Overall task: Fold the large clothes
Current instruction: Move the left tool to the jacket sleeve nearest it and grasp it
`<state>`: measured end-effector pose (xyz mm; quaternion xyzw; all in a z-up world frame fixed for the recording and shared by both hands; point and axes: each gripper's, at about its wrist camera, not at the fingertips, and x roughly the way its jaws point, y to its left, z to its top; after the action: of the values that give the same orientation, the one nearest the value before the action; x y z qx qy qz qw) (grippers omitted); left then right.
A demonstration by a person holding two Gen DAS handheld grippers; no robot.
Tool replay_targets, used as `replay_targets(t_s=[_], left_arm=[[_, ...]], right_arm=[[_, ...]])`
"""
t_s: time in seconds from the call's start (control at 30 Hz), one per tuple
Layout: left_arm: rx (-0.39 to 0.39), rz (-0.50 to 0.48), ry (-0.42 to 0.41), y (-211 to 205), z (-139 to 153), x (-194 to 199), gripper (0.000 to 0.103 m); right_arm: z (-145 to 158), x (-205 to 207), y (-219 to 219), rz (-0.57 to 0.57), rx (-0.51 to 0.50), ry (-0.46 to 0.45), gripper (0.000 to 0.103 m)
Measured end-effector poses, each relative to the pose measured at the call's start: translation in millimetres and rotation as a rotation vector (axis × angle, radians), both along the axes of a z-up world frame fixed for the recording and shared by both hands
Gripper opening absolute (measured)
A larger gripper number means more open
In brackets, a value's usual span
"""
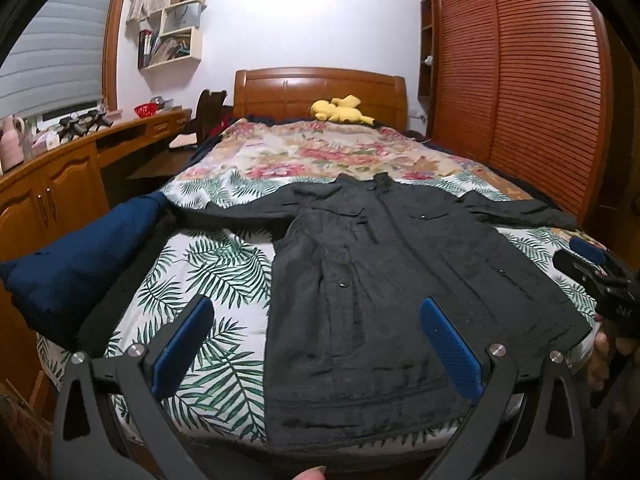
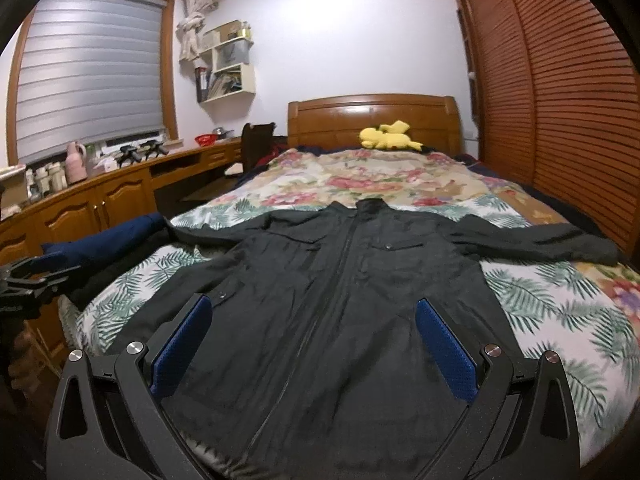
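A dark grey-black jacket (image 1: 384,272) lies flat and face up on the bed, collar toward the headboard, both sleeves spread sideways. My left gripper (image 1: 316,320) hovers open above the jacket's lower left hem, with blue pads on its fingers (image 1: 448,348). The right wrist view shows the same jacket (image 2: 340,300) from its hem, with my right gripper (image 2: 314,320) open over the lower front, nothing held. The right gripper (image 1: 600,276) also shows at the right edge of the left wrist view. The left gripper (image 2: 28,280) appears at the far left of the right wrist view.
The bed (image 1: 224,264) has a leaf and flower print cover. A navy blue cloth (image 1: 80,252) hangs at its left edge. A yellow plush toy (image 1: 340,111) lies by the wooden headboard. A wooden desk (image 2: 96,200) runs along the left, slatted wardrobe doors (image 2: 568,120) on the right.
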<state>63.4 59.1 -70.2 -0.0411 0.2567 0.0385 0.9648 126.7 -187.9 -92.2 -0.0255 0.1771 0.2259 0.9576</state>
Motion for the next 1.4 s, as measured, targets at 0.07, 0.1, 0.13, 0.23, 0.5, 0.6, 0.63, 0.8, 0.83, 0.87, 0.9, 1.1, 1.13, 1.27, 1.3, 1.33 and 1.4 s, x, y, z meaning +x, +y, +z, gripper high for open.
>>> replay_targets(t_s=[0.07, 0.1, 0.13, 0.23, 0.5, 0.6, 0.63, 0.8, 0.83, 0.87, 0.9, 1.1, 1.13, 1.27, 1.3, 1.33, 1.4], left_arm=[[-0.003, 0.015, 0.002, 6.1, -2.4, 6.3, 0.103], [-0.004, 0.018, 0.005, 8.2, -2.9, 8.6, 0.103], [-0.005, 0.023, 0.011, 11.5, -4.5, 13.5, 0.103], [-0.002, 0.038, 0.016, 19.6, -8.3, 25.1, 0.103], [-0.021, 0.072, 0.061, 39.0, -22.7, 58.0, 0.103], [-0.050, 0.095, 0.083, 50.8, -29.5, 73.5, 0.103], [-0.058, 0.097, 0.088, 54.6, -31.7, 79.3, 0.103], [-0.063, 0.113, 0.121, 75.6, -42.9, 111.5, 0.103], [-0.067, 0.114, 0.124, 79.9, -44.3, 118.4, 0.103], [-0.074, 0.117, 0.125, 86.5, -45.9, 126.4, 0.103], [-0.082, 0.121, 0.127, 93.0, -47.3, 134.0, 0.103], [-0.083, 0.151, 0.136, 129.8, -51.1, 183.6, 0.103], [-0.084, 0.154, 0.139, 133.7, -51.6, 190.8, 0.103], [-0.078, 0.162, 0.149, 152.0, -54.8, 224.4, 0.103], [-0.090, 0.161, 0.150, 157.7, -56.4, 231.5, 0.103], [-0.112, 0.157, 0.153, 163.8, -59.1, 239.9, 0.103], [-0.139, 0.142, 0.172, 172.0, -65.6, 256.8, 0.103]], right_arm=[[-1.6, 16.1, 5.7, 0.021, 0.001, 0.001, 0.103], [-2.5, 23.6, 9.5, 0.033, 0.003, 0.001, 0.103], [-3.6, 31.7, 13.7, 0.044, 0.006, -0.001, 0.103], [-6.7, 56.9, 28.3, 0.078, 0.003, 0.003, 0.103], [-11.0, 121.7, 77.1, 0.162, -0.027, 0.010, 0.103], [-20.3, 142.8, 87.3, 0.179, -0.029, 0.035, 0.103], [-24.7, 149.5, 91.3, 0.179, -0.035, 0.035, 0.103], [-47.2, 178.9, 96.7, 0.149, -0.091, 0.062, 0.103], [-50.1, 184.4, 96.2, 0.151, -0.090, 0.076, 0.103], [-53.6, 188.9, 95.3, 0.151, -0.091, 0.089, 0.103], [-56.4, 191.7, 93.9, 0.147, -0.093, 0.096, 0.103], [-76.6, 203.5, 91.0, 0.132, -0.102, 0.161, 0.103], [-77.6, 204.7, 90.8, 0.130, -0.103, 0.166, 0.103], [-80.0, 205.7, 91.6, 0.124, -0.111, 0.171, 0.103], [-80.2, 205.9, 91.7, 0.124, -0.114, 0.169, 0.103], [-80.2, 206.5, 91.8, 0.125, -0.115, 0.167, 0.103], [-80.5, 206.5, 91.6, 0.125, -0.117, 0.164, 0.103]])
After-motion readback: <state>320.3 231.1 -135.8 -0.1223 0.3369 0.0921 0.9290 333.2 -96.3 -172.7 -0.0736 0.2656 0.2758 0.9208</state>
